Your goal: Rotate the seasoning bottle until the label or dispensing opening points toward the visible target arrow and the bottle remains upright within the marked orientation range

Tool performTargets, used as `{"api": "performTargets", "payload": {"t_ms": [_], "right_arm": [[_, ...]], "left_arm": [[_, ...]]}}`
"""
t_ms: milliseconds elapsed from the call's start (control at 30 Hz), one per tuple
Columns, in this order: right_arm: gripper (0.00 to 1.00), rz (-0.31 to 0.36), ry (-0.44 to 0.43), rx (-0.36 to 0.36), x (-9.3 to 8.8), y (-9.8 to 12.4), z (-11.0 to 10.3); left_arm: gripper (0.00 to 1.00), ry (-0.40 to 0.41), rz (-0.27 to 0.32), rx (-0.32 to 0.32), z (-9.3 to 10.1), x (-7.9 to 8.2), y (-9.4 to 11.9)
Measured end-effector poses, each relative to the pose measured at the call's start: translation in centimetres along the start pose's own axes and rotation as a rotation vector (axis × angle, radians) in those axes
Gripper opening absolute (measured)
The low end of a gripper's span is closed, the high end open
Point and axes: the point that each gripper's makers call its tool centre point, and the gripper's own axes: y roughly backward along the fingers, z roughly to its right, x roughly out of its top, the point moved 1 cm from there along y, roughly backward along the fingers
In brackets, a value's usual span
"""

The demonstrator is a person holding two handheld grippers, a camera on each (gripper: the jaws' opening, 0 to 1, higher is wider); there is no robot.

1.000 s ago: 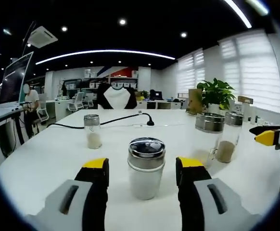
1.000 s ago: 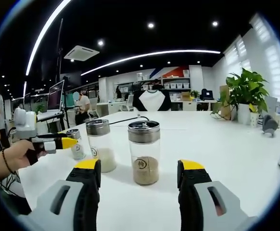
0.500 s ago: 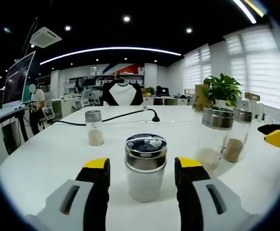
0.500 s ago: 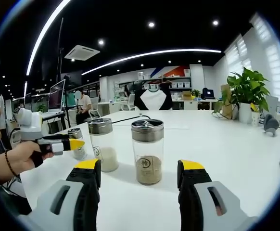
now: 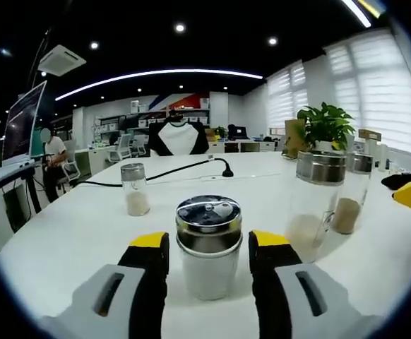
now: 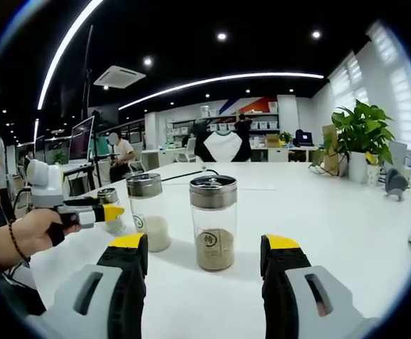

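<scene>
In the left gripper view, the left gripper (image 5: 208,265) is showing two black jaws, each wearing a yellow tip and sitting on a light grey housing with a dark oval slot. The right gripper (image 6: 207,265) in the right gripper view is showing the same build: black jaws, yellow tips, grey bodies with dark slots. At that view's left edge, the person's hand (image 6: 32,229) is wearing a dark beaded bracelet at the wrist, and the gripper there is showing a white body, black middle and yellow tip.
</scene>
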Motion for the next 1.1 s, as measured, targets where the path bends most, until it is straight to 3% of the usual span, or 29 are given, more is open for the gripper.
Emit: {"api": "performTargets", "payload": {"t_ms": [100, 167, 233, 300, 1100], "right_arm": [[0.66, 0.001, 0.01, -0.001, 0.0, -0.06, -0.04], [0.66, 0.002, 0.005, 0.002, -0.01, -0.11, -0.15], [0.66, -0.001, 0.009, 0.004, -0.05, -0.17, -0.23], [0.66, -0.003, 0.005, 0.006, -0.07, -0.21, -0.29], [0.66, -0.007, 0.009, 0.011, -0.01, -0.32, -0.52]], "left_arm": [[0.46, 0.004, -0.001, -0.007, 0.01, -0.01, 0.07], [0.38, -0.003, -0.006, -0.014, 0.0, -0.06, 0.07], [0.36, 0.011, -0.012, -0.016, -0.04, -0.25, 0.09], [0.36, -0.021, -0.006, -0.025, -0.08, -0.2, -0.02], [0.35, -0.01, 0.013, -0.046, -0.05, -0.22, -0.02]]}}
